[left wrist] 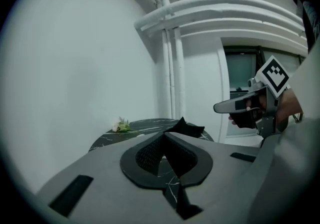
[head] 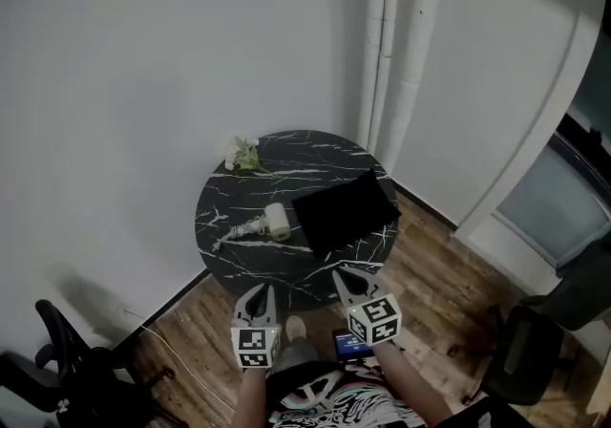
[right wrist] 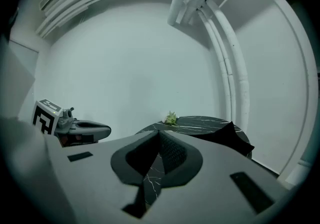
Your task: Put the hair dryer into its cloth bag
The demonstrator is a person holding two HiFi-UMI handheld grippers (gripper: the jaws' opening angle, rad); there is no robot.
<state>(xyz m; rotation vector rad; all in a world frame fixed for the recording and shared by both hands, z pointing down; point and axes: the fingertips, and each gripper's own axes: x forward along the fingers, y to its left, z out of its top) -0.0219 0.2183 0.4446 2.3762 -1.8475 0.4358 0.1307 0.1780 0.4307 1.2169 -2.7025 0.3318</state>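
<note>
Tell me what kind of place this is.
Likely a corner of an office or similar plain room: white pipes up the wall, wood-plank floor, a round black marble table, and a black office chair at the edge.

The table [head: 286, 154] top is black stone, marble by its look, veined white, smooth with a dull sheen. The bag [head: 346, 211] on it is matt black cloth, soft and without shine. The hair dryer [head: 277, 221] has a smooth cream shell, seemingly plastic. The floor [head: 430, 268] is brown wood planks, the wall [head: 143, 82] matt white paint, the pipes [head: 412, 53] smooth white. The left claw [left wrist: 165, 140] and right claw [right wrist: 159, 138] are matt grey plastic, lined inside with a black, finely dimpled facing.
</note>
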